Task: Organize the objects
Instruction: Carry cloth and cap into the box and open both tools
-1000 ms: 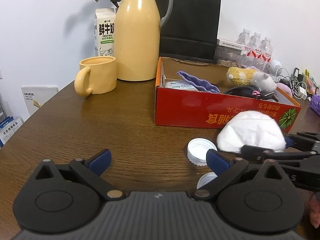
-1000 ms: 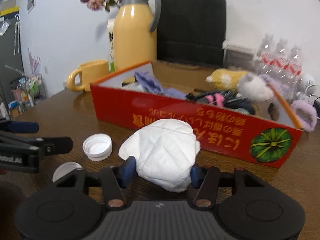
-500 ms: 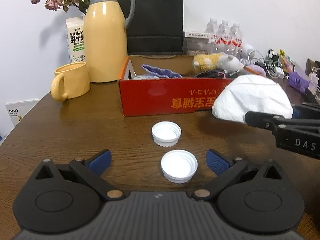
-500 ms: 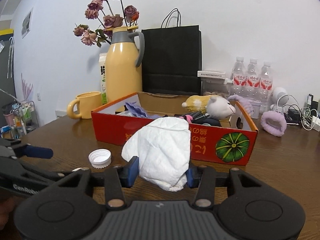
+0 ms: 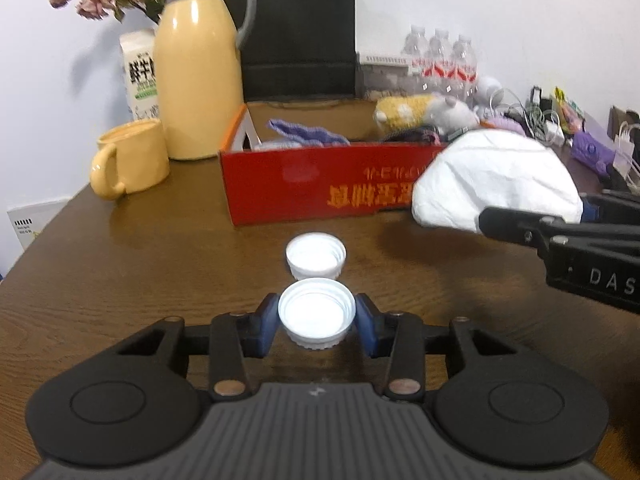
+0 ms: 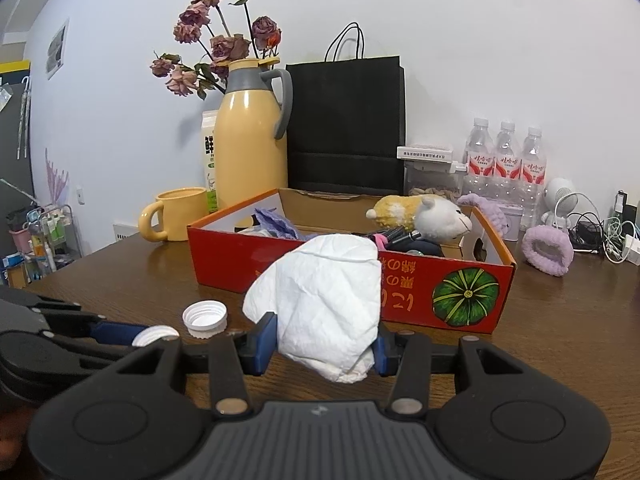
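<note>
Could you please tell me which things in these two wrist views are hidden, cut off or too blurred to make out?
- Red box: its near wall hides what lies low inside, in both views; the white tissue in the right gripper covers part of its print.
- Milk carton: mostly behind the yellow flask.
- Nearer white cap, right wrist view: largely hidden by the gripper bodies.
- Box lettering, left wrist view: blurred.

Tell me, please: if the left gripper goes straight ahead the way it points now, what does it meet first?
Probably the second white cap, lying just ahead of the left gripper. Behind it stands the red box.
</note>
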`<act>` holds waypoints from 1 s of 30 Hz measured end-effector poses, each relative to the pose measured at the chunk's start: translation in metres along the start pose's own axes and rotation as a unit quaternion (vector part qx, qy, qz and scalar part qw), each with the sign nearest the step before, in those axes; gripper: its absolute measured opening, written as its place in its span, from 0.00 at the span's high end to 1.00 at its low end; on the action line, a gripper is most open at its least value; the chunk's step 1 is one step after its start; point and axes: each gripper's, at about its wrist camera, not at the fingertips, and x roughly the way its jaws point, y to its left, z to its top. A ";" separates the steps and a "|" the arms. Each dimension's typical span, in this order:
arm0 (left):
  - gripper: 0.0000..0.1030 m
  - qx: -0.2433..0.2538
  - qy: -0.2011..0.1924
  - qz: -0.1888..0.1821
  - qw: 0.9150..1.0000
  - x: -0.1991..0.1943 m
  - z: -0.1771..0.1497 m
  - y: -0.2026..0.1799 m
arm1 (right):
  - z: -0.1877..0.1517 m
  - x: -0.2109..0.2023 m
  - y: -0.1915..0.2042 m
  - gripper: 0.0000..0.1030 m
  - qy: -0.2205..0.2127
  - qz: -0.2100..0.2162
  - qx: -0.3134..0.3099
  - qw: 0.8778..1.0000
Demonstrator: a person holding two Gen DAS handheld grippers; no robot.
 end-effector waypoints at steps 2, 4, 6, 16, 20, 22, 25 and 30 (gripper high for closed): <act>0.60 -0.006 -0.010 0.001 1.000 -0.003 0.002 0.001 | 0.000 -0.001 0.000 0.56 -0.004 -0.001 0.002 1.000; 0.60 -0.012 -0.020 0.003 1.000 -0.007 0.005 0.002 | 0.001 -0.003 -0.001 0.56 -0.011 -0.002 0.005 1.000; 0.60 -0.017 -0.032 0.001 0.999 -0.011 0.010 0.003 | 0.003 -0.005 -0.001 0.56 -0.018 -0.001 0.008 1.000; 0.60 -0.024 -0.085 -0.007 0.996 -0.017 0.062 -0.001 | 0.035 -0.003 -0.008 0.56 -0.054 0.014 0.021 0.998; 0.60 -0.028 -0.105 -0.002 0.994 -0.009 0.088 -0.001 | 0.052 0.008 -0.009 0.56 -0.066 0.010 0.012 0.998; 0.60 -0.033 -0.109 0.002 0.993 -0.001 0.100 0.000 | 0.061 0.018 -0.010 0.56 -0.070 0.006 0.006 0.997; 0.60 -0.042 -0.111 0.006 0.993 0.014 0.117 0.001 | 0.071 0.036 -0.014 0.56 -0.071 0.001 0.005 0.997; 0.60 -0.054 -0.114 0.009 0.992 0.042 0.137 0.005 | 0.078 0.076 -0.022 0.56 -0.062 -0.002 0.023 0.998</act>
